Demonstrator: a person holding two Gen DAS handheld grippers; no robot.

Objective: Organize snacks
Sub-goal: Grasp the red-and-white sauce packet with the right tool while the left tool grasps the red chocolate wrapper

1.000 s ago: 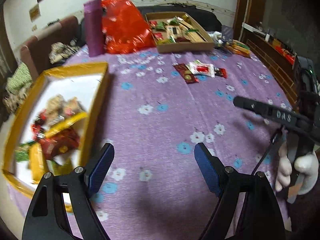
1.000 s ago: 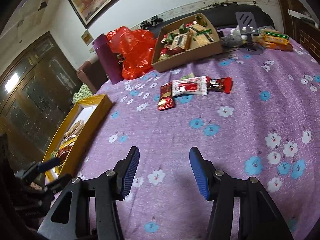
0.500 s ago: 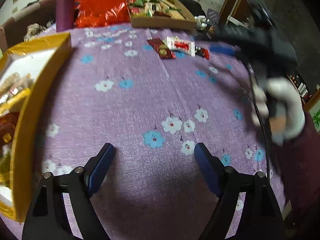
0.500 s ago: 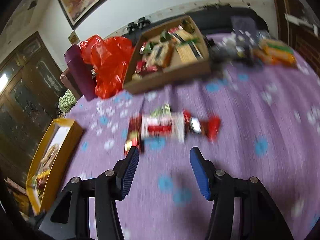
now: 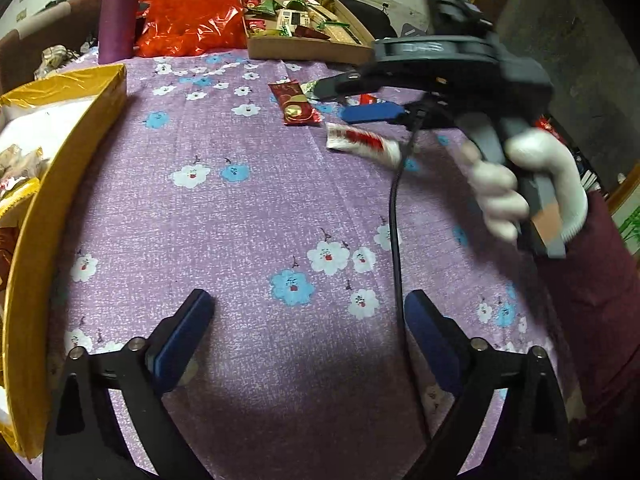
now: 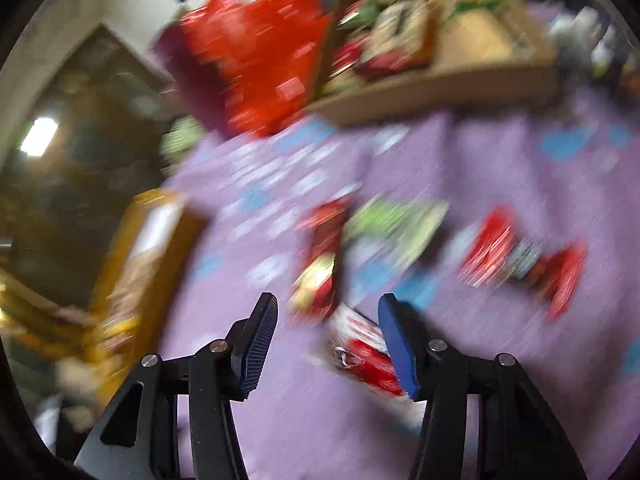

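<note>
Loose snack packets lie on the purple flowered cloth. A dark red packet with a gold spot (image 5: 294,104) (image 6: 320,264) lies beside a white and red packet (image 5: 362,144) (image 6: 360,348). My right gripper (image 5: 332,102) (image 6: 328,304), held in a white-gloved hand (image 5: 520,184), hovers over the white and red packet. Its jaws are closing, the packet lies low between them, and the pads do not press on it. A green packet (image 6: 392,228) and red packets (image 6: 488,248) lie just beyond, blurred. My left gripper (image 5: 308,308) hangs over bare cloth with its jaws opening and nothing between them.
A yellow tray (image 5: 80,128) (image 6: 120,280) holding snacks stands at the left edge. A cardboard box (image 5: 304,46) (image 6: 440,88) of snacks sits at the far side, next to a red plastic bag (image 5: 188,12) (image 6: 264,52) and a purple cylinder (image 5: 120,8). A black cable (image 5: 396,216) hangs from the right gripper.
My right gripper has swung across to the loose packets. The white and red packet now lies nearer, apart from its row. The left jaws have spread wider.
</note>
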